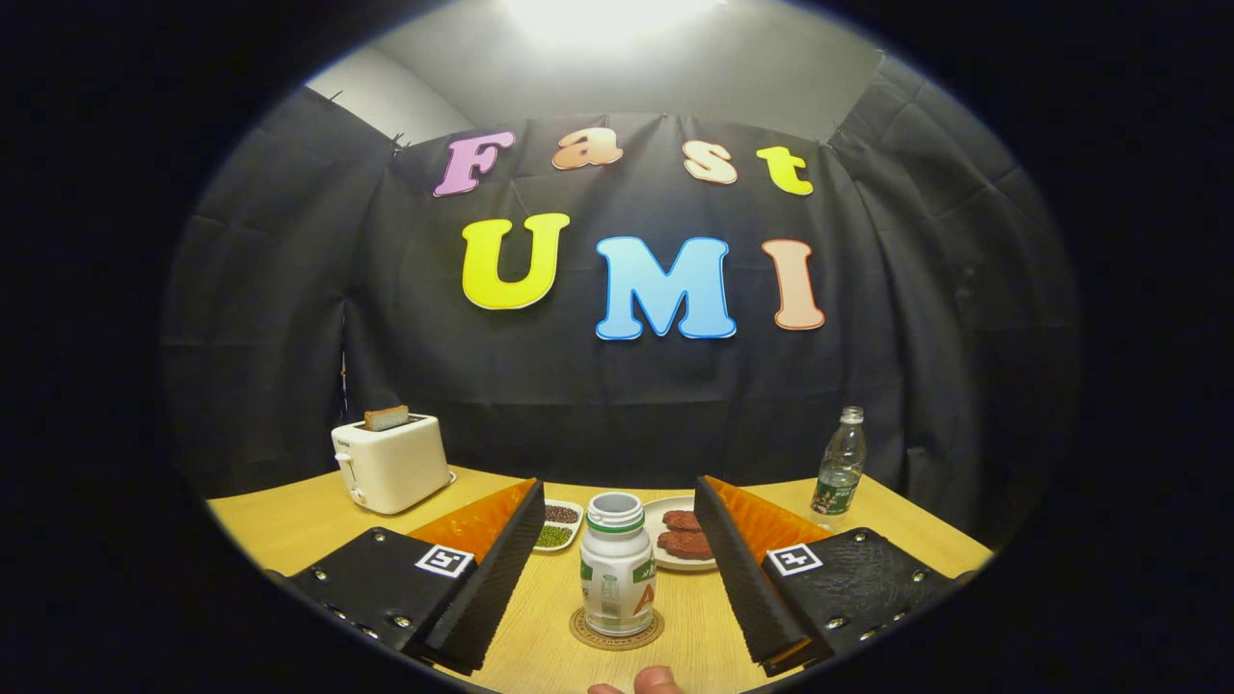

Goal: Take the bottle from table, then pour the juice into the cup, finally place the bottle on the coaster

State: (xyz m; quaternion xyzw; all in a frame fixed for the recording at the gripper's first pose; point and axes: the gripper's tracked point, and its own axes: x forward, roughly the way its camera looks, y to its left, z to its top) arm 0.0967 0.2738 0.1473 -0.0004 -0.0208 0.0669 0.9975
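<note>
Standing upright on the coaster [617, 631], the bottle [617, 576] sits between the two fingers of the gripper [617, 569], its mouth uncapped and facing up. The fingers are spread wide, with clear table on each side of the bottle, so the claw is released and grips nothing. With the bottle centred on the coaster and free of both fingers, the placing step looks done, though I cannot pick out a cup to confirm the pour. A fingertip [656, 680] shows just beneath the coaster. Beyond the bottle lie a dish of beans [557, 526] and a plate of patties [683, 540]. Farther off, a toaster [389, 463] holding toast stands to one side of the table [289, 525], a water bottle [841, 468] to the other.
</note>
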